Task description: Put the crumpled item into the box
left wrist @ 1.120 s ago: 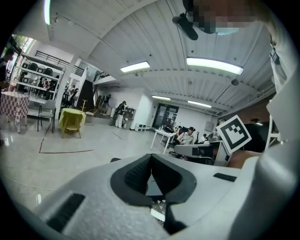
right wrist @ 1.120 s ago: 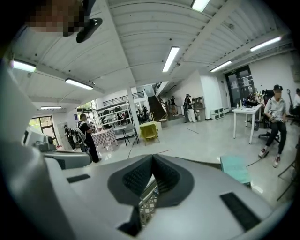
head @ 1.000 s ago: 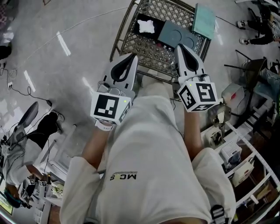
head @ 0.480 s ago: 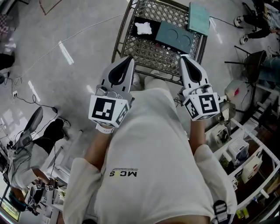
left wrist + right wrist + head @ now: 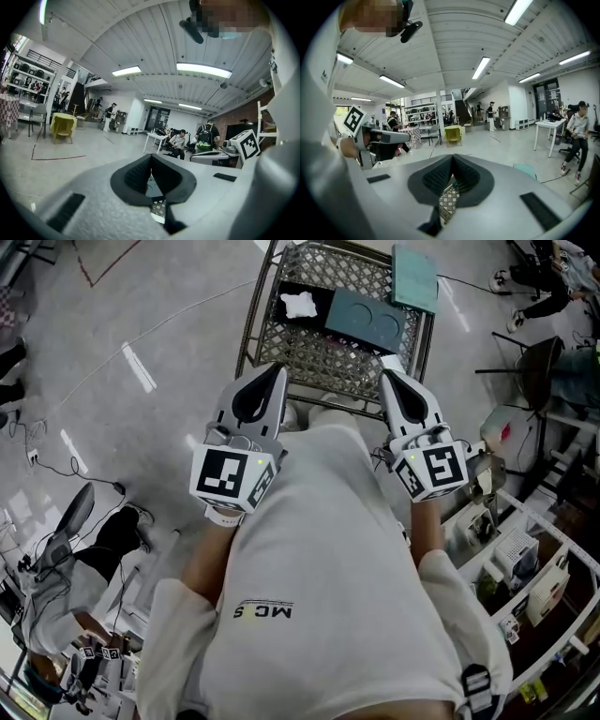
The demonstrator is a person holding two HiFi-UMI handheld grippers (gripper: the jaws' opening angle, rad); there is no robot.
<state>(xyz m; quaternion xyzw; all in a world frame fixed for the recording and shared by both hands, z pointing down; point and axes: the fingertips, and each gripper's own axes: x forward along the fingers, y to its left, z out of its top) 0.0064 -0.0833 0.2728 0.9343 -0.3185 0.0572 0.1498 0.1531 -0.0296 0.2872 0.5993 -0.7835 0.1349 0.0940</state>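
Note:
A white crumpled item lies on the black inside of an open box on a metal lattice table. A teal panel with two round marks lies beside it, and a second teal panel sits at the table's far right corner. My left gripper and right gripper are held up in front of my chest, short of the table's near edge. Both are shut and hold nothing. The left gripper view and the right gripper view look out level across the room.
White shelving with small items and a chair crowd the right side. Cables trail over the grey floor at left, and a seated person is at lower left. Tables and people stand farther off in the room.
The table with the box has slid up and farther off in the head view. Both grippers have kept their raised, shut pose, the right one sinking slightly.

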